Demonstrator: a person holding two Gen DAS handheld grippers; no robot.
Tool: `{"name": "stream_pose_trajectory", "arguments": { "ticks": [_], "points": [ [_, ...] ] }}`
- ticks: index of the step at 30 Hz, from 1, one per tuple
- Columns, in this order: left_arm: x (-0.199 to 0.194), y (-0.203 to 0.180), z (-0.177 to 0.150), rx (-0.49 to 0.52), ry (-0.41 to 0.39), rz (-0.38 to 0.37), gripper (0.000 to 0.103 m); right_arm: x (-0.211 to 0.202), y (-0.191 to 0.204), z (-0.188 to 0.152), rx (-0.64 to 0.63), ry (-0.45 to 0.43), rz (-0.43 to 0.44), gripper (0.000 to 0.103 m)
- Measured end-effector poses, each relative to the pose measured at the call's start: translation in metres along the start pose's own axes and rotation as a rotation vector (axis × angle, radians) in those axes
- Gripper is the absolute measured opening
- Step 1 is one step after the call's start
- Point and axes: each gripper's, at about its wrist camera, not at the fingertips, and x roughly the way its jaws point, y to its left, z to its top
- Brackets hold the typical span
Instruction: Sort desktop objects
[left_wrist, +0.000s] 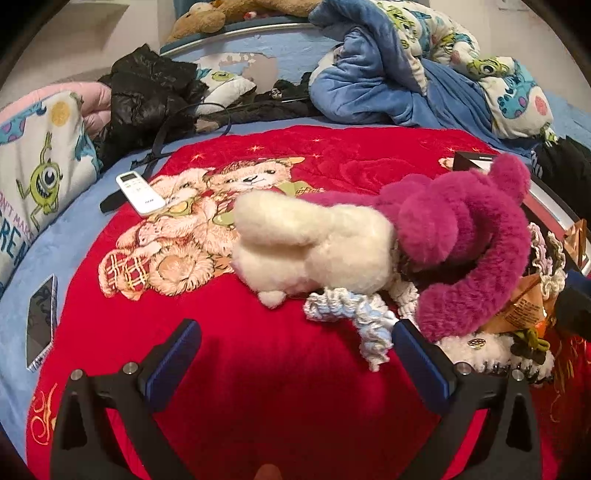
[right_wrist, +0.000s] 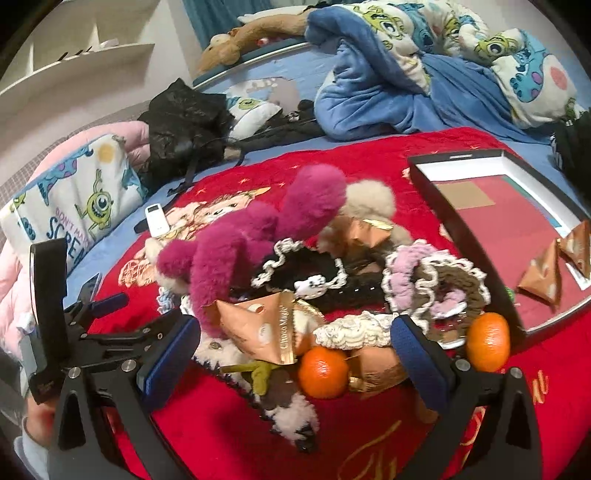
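We are holding the left gripper (left_wrist: 297, 345) wide open, empty, the magenta plush (left_wrist: 458, 236) lying ahead-right of its jaws. Right gripper (right_wrist: 295, 341) is also gaping, a tangerine (right_wrist: 323, 371) sitting between its jaws, half-burying snack packets (right_wrist: 258, 326); tangled scrunchies (right_wrist: 436, 284) beyond, hard to separate.

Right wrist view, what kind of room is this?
Likely a child's bedroom: a rumpled cartoon-monster comforter, a matching pillow and a brown plush toy surround the red blanket where the clutter lies.

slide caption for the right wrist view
Open right hand-held gripper facing a pile of scrunchies, two oranges and a magenta plush.
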Motion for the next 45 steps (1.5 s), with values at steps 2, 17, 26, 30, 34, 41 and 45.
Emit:
{"name": "stream_pose_trajectory", "arguments": {
  "ticks": [2, 17, 26, 30, 34, 41, 45],
  "points": [
    [0.003, 0.004, -0.001, -0.014, 0.013, 0.0, 0.103, 0.0, 0.0, 0.0, 0.01, -0.003, 0.012, 0.103],
    [0.006, 0.009, -0.003, -0.019, 0.026, 0.018, 0.103, -0.017, 0.028, 0.002, -0.102, -0.11, 0.061, 0.103],
    [0.015, 0.011, -0.004, -0.034, 0.08, 0.018, 0.103, 0.019, 0.021, 0.001, -0.066, 0.011, 0.049, 0.078],
    [0.019, 0.016, -0.006, -0.06, 0.1, 0.005, 0.103, 0.022, 0.023, -0.002, -0.078, 0.036, 0.047, 0.054],
    [0.022, 0.019, -0.007, -0.085, 0.117, -0.009, 0.103, 0.023, 0.024, -0.003, -0.077, 0.052, 0.058, 0.052],
    [0.028, 0.024, -0.011, -0.117, 0.15, -0.048, 0.103, 0.023, 0.021, -0.003, -0.044, 0.061, 0.067, 0.051],
    [0.031, 0.016, -0.013, -0.053, 0.171, -0.018, 0.103, 0.023, 0.023, -0.003, -0.048, 0.065, 0.065, 0.051]
  ]
}}
